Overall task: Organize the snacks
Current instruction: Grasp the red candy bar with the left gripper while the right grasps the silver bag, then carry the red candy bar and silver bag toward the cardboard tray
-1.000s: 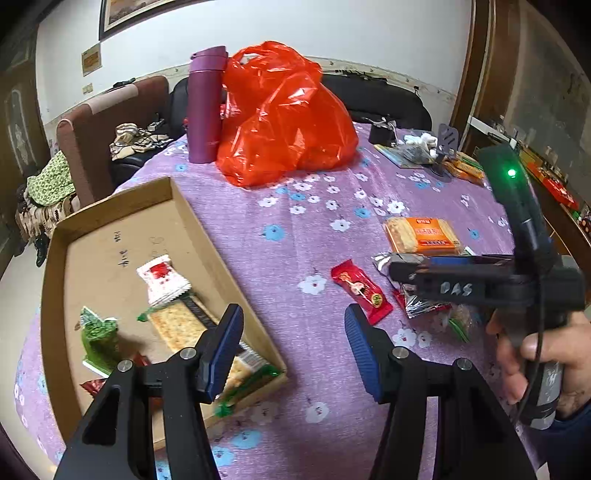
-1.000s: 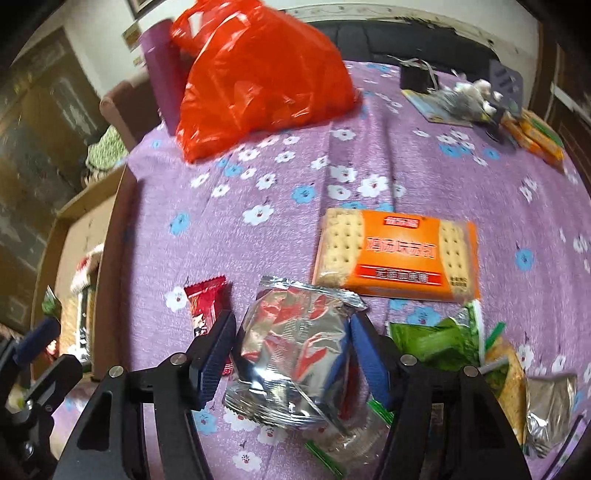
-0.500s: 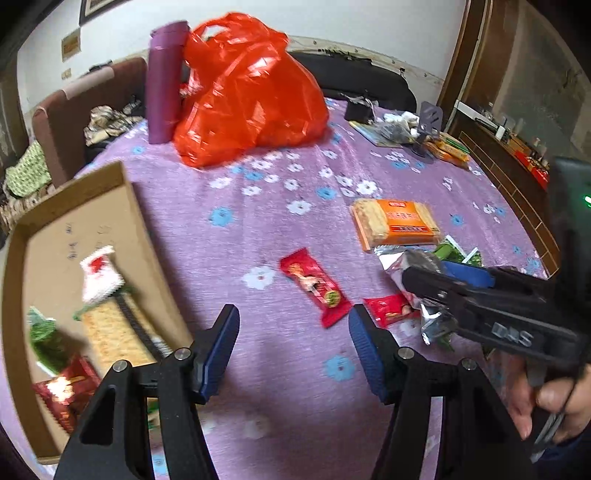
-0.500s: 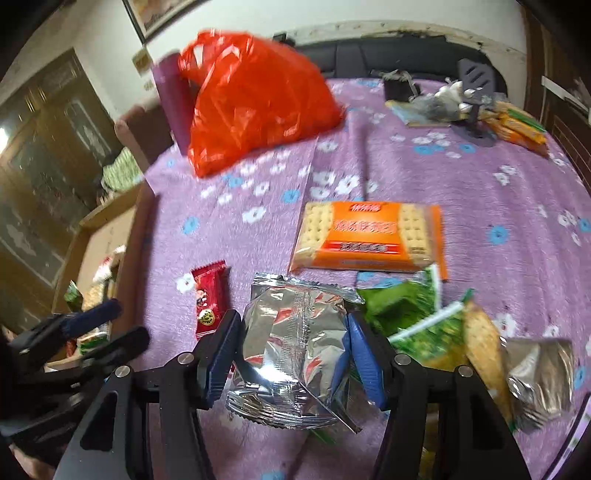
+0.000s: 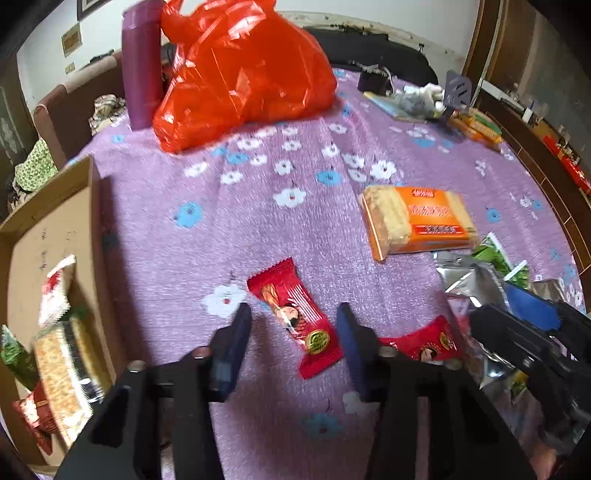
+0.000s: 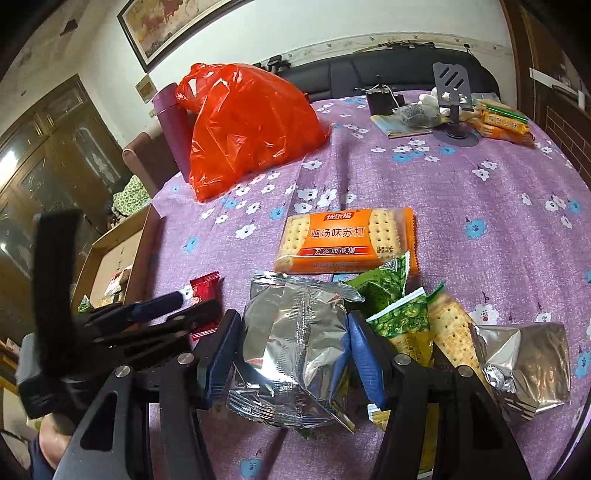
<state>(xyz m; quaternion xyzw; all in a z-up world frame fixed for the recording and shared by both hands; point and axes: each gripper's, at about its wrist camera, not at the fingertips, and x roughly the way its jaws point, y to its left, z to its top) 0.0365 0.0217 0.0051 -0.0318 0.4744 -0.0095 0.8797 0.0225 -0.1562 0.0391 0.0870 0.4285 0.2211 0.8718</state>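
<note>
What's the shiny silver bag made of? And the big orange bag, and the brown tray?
The silver bag looks like foil-lined plastic: mirror-bright, with sharp crinkles. The orange bag looks like thin glossy plastic: light glows through it and it creases in soft folds. The tray is probably cardboard: dull brown, matte, with thick, straight walls.

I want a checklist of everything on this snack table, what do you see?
Surface: purple flowered tablecloth.
Job's things: cardboard box at the left edge holding snacks; red candy packet, orange cracker pack, silver pouch, green packets loose on the cloth.
Clutter: red plastic bag, purple bottle, phone stand.
Grippers: left gripper closing around the red candy packet, pads not touching; right gripper shut on the silver pouch.
Cables: nothing seen.
Surroundings: dark sofa, framed picture.
</note>
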